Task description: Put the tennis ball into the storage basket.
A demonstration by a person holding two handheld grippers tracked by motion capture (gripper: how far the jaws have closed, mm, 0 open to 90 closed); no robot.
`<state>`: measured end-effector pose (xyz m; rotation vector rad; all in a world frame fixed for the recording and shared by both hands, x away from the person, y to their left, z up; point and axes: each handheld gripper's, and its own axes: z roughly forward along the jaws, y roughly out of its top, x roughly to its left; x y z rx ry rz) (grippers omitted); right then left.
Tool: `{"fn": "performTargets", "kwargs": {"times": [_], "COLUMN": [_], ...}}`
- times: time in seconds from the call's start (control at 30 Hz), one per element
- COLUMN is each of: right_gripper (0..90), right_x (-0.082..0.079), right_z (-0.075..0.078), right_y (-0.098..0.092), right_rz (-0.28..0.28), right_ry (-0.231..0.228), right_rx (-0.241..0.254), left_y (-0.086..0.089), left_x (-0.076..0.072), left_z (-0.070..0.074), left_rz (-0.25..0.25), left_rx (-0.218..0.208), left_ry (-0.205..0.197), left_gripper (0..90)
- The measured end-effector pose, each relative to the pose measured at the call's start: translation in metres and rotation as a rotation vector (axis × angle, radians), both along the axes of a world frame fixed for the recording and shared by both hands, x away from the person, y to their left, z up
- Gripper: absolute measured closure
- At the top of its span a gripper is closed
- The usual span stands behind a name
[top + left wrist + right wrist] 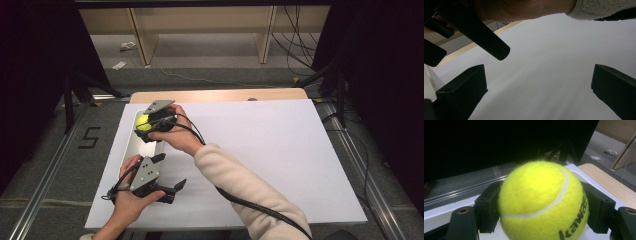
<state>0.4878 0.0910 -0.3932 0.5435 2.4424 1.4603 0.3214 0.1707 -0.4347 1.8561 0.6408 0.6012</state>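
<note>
My right claw (145, 127) pinches the ball (143, 122) directly over the tray (142, 150); left claw (167, 172) spread, idle nearer me on the bench (260, 150).

A white sheet (260, 150) covers the wooden table (215, 95); grey floor (210, 52) lies beyond.

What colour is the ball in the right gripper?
Bright yellow tennis ball with a white seam and black lettering; clearest in the right gripper view.

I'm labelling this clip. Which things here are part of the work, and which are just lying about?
In the work:
tennis ball, clamped in the right gripper
white tray beneath it
left gripper, open, empty

Lying about:
floor cables
scraps on floor
</note>
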Motion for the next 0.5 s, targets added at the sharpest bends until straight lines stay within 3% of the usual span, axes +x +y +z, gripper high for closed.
{"fn": "performTargets", "kwargs": {"times": [0.5], "right_gripper": [26.8], "right_x": [0.0028], "right_z": [-0.0021], "right_y": [0.0029], "right_rz": [0.001], "right_ry": [0.012], "right_rx": [-0.005], "left_y": [0.0003], "left_x": [-0.0001], "left_z": [0.0], "left_rz": [0.001], "left_rx": [0.0], "left_ry": [0.0], "left_gripper": [0.0]}}
